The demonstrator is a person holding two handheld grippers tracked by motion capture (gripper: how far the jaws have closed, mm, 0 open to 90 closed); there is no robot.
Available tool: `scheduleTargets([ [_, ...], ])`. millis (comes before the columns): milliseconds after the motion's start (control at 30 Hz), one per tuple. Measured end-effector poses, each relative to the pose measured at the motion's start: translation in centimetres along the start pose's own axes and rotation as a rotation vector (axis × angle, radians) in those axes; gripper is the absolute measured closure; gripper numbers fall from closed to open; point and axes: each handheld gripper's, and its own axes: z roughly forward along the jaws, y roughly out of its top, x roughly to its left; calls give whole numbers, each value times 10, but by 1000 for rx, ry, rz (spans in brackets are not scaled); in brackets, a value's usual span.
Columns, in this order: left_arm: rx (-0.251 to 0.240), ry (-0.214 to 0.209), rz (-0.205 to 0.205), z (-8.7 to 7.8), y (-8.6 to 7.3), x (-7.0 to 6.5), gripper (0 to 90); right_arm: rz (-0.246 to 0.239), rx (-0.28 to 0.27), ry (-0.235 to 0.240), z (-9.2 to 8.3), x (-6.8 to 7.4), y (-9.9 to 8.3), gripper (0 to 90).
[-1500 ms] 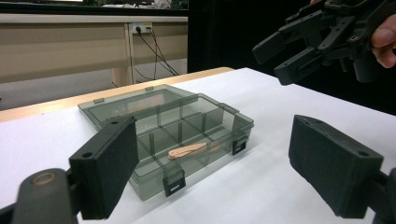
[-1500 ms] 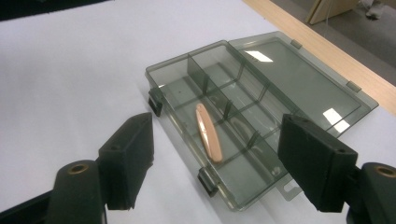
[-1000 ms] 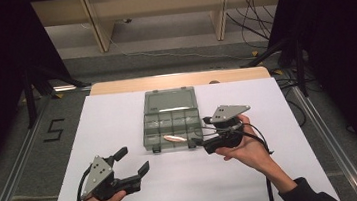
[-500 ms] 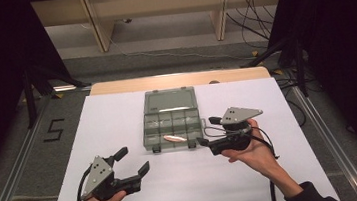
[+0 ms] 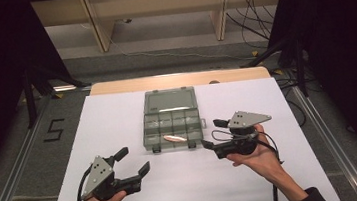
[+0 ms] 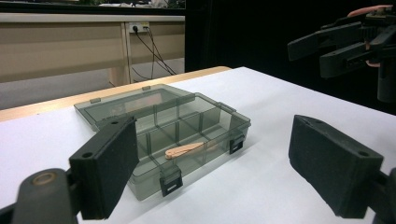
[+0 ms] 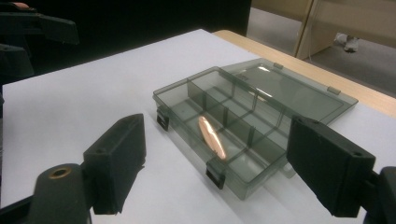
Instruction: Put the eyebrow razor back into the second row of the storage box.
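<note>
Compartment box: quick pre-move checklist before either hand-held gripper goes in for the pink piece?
1. Compartment box lid open, lying flat behind the tray: ok.
2. Pink piece in the front row, lying across a divider rather than seated in one cell: not ok.
3. Left hand-held gripper open, holding nothing: ok.
4. Right hand-held gripper open, holding nothing: ok.
5. Both grippers clear of the box: ok.
6. Box fixed against sliding on the white table: cannot tell.
</note>
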Motion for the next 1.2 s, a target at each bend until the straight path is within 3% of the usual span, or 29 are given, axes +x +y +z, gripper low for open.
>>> scheduleTargets([
  [467, 1, -3, 4, 0, 0, 0, 155, 43, -57, -14, -11, 2, -17, 190],
  [1200, 5, -4, -1, 0, 0, 0, 155, 46, -99, -65, -31, 11, -36, 176],
])
